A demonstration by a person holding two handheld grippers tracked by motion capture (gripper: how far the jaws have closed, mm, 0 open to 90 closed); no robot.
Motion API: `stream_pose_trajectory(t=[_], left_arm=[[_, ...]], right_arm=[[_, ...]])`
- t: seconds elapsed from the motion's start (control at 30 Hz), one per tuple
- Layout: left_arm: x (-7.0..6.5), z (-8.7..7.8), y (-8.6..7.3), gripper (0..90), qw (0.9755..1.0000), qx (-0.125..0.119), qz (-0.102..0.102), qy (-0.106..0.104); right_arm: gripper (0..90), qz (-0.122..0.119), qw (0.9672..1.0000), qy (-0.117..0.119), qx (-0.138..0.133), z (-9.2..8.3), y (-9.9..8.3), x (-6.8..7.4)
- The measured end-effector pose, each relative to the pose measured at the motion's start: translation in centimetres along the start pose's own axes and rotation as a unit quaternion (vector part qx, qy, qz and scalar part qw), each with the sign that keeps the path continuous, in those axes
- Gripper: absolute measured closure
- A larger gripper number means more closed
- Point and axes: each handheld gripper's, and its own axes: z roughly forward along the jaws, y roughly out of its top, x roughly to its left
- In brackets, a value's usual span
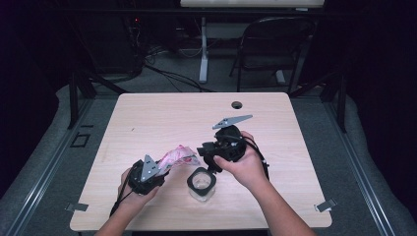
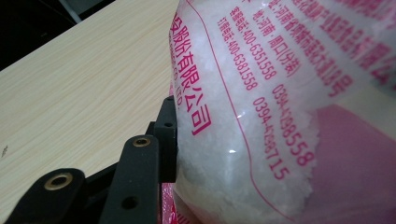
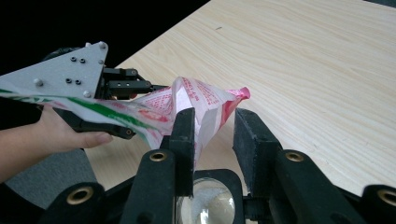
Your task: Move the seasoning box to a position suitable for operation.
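Overhead, left gripper (image 1: 158, 169) fingers clamp the bag (image 1: 178, 156) above a pale wooden table (image 1: 162, 118); right gripper (image 1: 205, 152) fingers gape.

A pink-printed bag (image 1: 178, 156) of white crystals hangs tilted above the open jar (image 1: 201, 183).

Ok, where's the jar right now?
In the high view the jar stands near the table's front edge, between the hands, below the bag that the left gripper holds.

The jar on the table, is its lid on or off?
Off: the jar stands upright with its round mouth open to the high view, no lid on it, below the bag.
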Motion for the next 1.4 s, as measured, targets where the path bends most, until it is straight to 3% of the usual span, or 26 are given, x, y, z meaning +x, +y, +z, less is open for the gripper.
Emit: stream_pose_trajectory(t=[0.33, 0.73, 1.0, 1.4], left_arm=[[-0.3, 0.1, 0.1, 62.0, 0.9999, 0.002, 0.014, 0.005], [-0.5, -0.4, 0.4, 62.0, 0.9981, 0.002, 0.050, 0.036], [-0.5, -0.6, 0.5, 62.0, 0.9971, -0.001, 0.054, 0.053], [0.1, -0.5, 0.5, 62.1, 0.9972, 0.008, 0.046, 0.059]], right_arm=[[70.1, -0.002, 1.0000, 0.004, 0.004, 0.4, 0.1, 0.3], [71.1, -0.012, 0.9999, 0.007, -0.003, 0.1, -0.6, 0.8], [71.1, -0.021, 0.9997, 0.004, -0.012, -0.6, -1.2, 1.0], [69.1, -0.044, 0.9986, 0.014, -0.027, -2.7, -1.4, 2.1]])
